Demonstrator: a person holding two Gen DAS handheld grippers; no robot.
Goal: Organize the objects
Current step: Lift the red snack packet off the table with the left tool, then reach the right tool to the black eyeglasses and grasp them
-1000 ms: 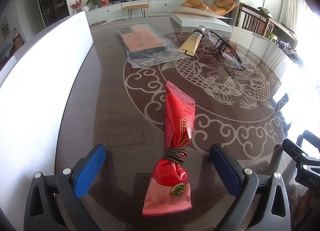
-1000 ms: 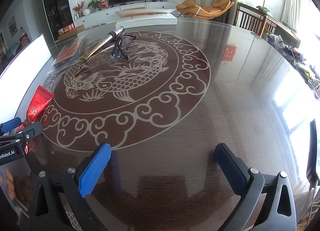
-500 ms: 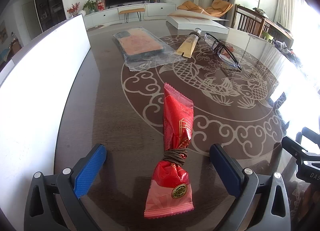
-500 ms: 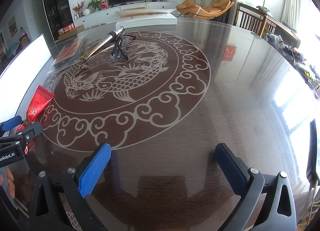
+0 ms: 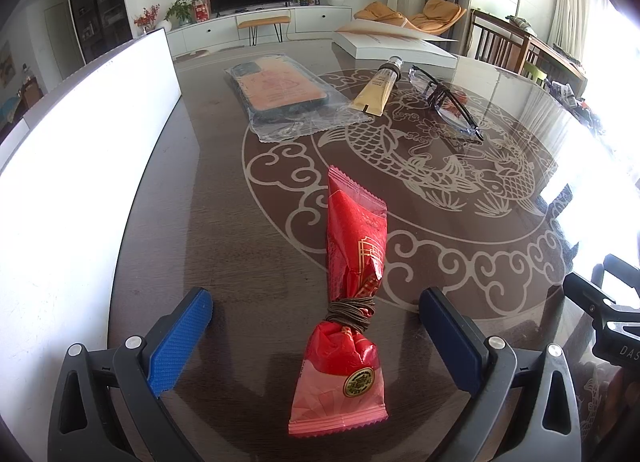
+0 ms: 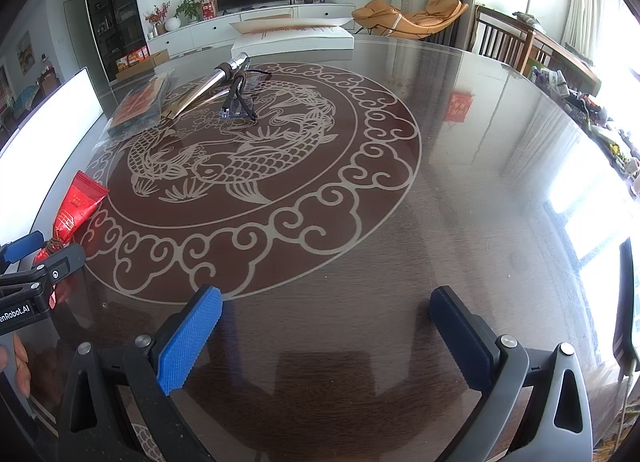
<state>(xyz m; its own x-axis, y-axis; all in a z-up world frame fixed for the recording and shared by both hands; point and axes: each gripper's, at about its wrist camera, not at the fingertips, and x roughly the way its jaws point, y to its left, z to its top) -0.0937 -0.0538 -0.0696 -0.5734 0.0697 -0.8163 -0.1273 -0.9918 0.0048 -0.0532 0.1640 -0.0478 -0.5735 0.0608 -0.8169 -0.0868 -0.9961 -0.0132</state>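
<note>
From the left wrist, the left gripper (image 5: 316,326) has crept slightly forward over the last second, its blue ribbed fingers spread wide either side of the red snack packet (image 5: 352,274), touching nothing. I judge this the lining-up for a grasp. The packet lies at 6 o'clock: glossy crinkled foil, cinched at the waist by a brown band (image 5: 352,312). At 12 o'clock sits a phone case in a clear bag (image 5: 284,96); toward 1 o'clock, a yellow tube (image 5: 378,90) and thin-framed glasses (image 5: 448,100). A white box wall (image 5: 88,166) stands at 9 o'clock.

From the right wrist, nothing has shifted: the right gripper (image 6: 326,326) hangs open over bare, glassy dark table (image 6: 460,166), the packet at 9 o'clock.
</note>
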